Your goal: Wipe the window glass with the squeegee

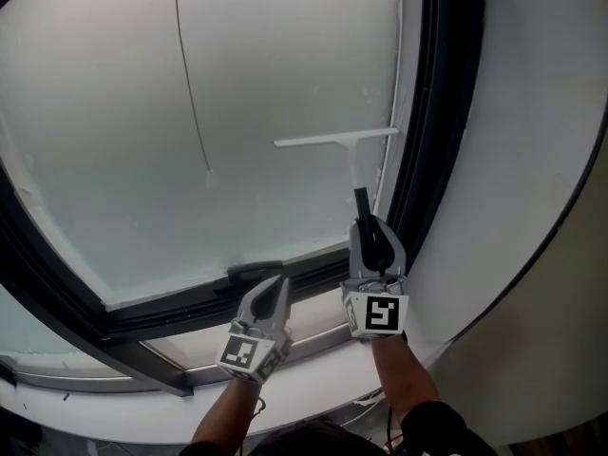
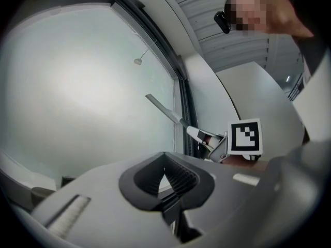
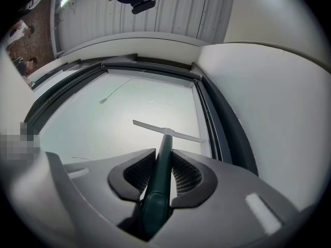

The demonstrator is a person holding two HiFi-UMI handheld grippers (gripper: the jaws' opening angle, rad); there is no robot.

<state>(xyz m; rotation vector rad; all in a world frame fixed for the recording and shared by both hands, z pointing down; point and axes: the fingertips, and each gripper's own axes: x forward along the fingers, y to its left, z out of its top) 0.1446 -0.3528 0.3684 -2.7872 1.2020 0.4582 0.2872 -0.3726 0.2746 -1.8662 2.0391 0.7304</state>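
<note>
A squeegee (image 1: 347,142) with a white blade and dark green handle (image 1: 362,204) rests against the frosted window glass (image 1: 209,122), near the right side of the pane. My right gripper (image 1: 372,238) is shut on the handle (image 3: 160,172); the white blade (image 3: 168,132) lies across the glass ahead of the jaws. The squeegee (image 2: 166,111) also shows in the left gripper view. My left gripper (image 1: 274,293) hangs lower left of the right one, above the bottom frame, shut with nothing between its jaws (image 2: 168,182).
A dark window frame (image 1: 437,103) runs down the right side and along the bottom (image 1: 190,302). A thin cord (image 1: 190,84) hangs down the glass at centre left. A white curved wall (image 1: 532,160) stands to the right. A small dark latch (image 1: 252,269) sits on the bottom frame.
</note>
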